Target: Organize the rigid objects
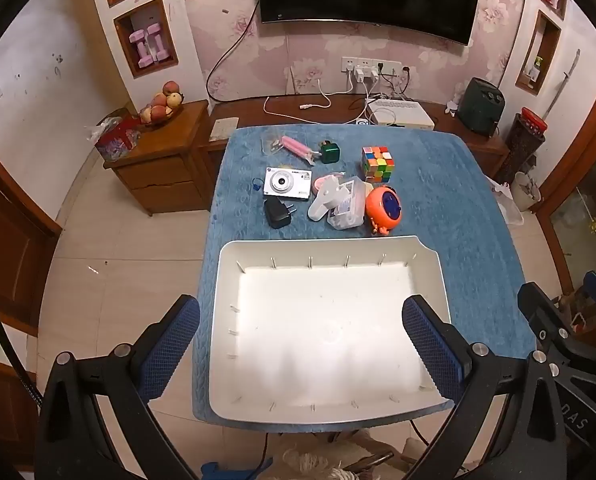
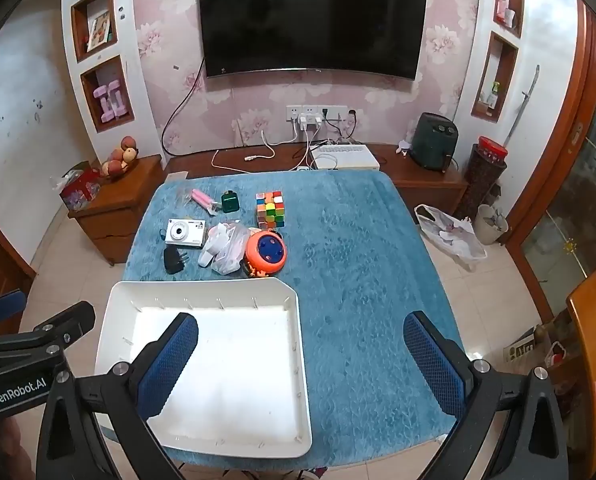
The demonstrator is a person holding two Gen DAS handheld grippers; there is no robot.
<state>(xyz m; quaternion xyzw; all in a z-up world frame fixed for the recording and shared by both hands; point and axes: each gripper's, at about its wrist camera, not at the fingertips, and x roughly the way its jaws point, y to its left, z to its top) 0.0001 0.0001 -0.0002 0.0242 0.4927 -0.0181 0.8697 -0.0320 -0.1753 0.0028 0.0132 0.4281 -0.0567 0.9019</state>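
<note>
A white tray (image 1: 429, 264) lies empty at the near edge of a blue-clothed table (image 1: 449, 200); it also shows in the right wrist view (image 2: 301, 344). Beyond it lie a white camera (image 1: 288, 183), a black charger (image 1: 278, 212), a clear plastic box (image 1: 347, 204), an orange round toy (image 1: 383, 206), a colour cube (image 1: 377, 164), a green block (image 1: 329, 152) and a pink tube (image 1: 296, 146). My left gripper (image 1: 301, 344) is open above the tray. My right gripper (image 2: 301, 364) is open above the tray's right edge.
A wooden cabinet with a fruit bowl (image 1: 162, 108) stands left of the table. A low TV bench with cables and a white box (image 1: 401, 114) runs behind it. A wooden table edge (image 2: 593, 344) is at the right. Bags and a bin (image 2: 491, 224) sit on the floor.
</note>
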